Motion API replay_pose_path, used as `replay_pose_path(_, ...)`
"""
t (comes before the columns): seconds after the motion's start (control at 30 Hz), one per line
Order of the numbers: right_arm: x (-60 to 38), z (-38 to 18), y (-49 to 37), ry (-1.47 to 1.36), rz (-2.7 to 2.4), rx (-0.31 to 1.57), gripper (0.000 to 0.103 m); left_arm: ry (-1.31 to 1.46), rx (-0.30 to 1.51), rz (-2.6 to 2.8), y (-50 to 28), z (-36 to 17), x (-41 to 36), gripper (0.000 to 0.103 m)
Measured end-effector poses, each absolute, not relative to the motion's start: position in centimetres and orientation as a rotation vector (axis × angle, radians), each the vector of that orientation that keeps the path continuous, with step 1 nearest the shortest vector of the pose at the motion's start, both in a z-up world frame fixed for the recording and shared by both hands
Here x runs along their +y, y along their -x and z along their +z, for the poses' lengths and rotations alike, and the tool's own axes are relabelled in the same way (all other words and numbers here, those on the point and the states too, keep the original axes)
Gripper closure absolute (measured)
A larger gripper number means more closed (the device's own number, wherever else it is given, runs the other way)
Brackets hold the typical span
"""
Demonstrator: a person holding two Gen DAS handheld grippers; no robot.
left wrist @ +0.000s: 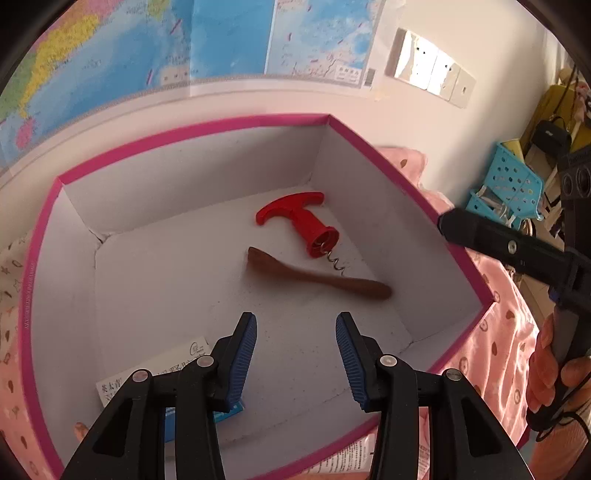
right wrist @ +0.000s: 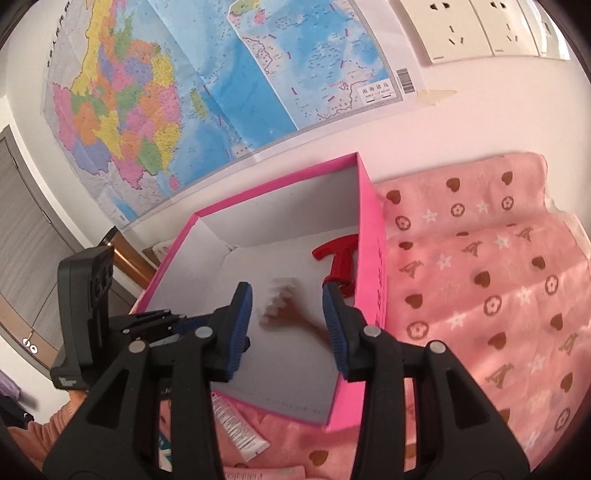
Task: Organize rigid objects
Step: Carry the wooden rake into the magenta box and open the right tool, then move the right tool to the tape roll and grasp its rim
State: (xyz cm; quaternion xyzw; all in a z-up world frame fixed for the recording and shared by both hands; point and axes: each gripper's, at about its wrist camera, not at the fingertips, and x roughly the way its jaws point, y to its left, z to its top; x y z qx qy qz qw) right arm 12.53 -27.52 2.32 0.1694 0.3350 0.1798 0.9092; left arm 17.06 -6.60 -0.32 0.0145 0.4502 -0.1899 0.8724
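A pink box (left wrist: 229, 123) with a white inside stands on a pink cloth. In it lie a red corkscrew (left wrist: 299, 221) and a brown wooden spoon (left wrist: 317, 277), which looks motion-blurred. A white and blue card box (left wrist: 155, 373) lies in the near left corner, partly hidden by my fingers. My left gripper (left wrist: 295, 332) is open and empty above the box's near side. My right gripper (right wrist: 288, 306) is open and empty above the box (right wrist: 369, 258); the blurred spoon (right wrist: 291, 317) and the corkscrew (right wrist: 340, 258) show beyond its fingers.
A map (right wrist: 166, 92) and wall sockets (right wrist: 476, 29) are on the wall behind. The pink patterned cloth (right wrist: 480, 277) spreads to the right. A white tube (right wrist: 236, 424) lies by the box's near edge. A blue basket (left wrist: 509, 184) stands far right.
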Motion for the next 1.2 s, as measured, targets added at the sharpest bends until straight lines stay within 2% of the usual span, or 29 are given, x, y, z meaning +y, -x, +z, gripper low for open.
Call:
replay_pose_path(0.53,-28.2,0.3,-3.3,-0.267,0.429,0.723,0.055,-0.065,0.719,-0.46,-7.4,3.1,-6.5,0.057)
replay_pose_path(0.9,-26.9,-5.6,-1.1,-0.163,0.36,0.903,0.055,-0.049,0.81,-0.529,-3.5,-0.7,-8.0,0.057)
replay_pose_path(1.2,-26.6,-6.3,-0.9,-0.109,0.315,0.921,0.057,-0.007,0.879,-0.554,-2.4,-2.7,-8.7,0.057)
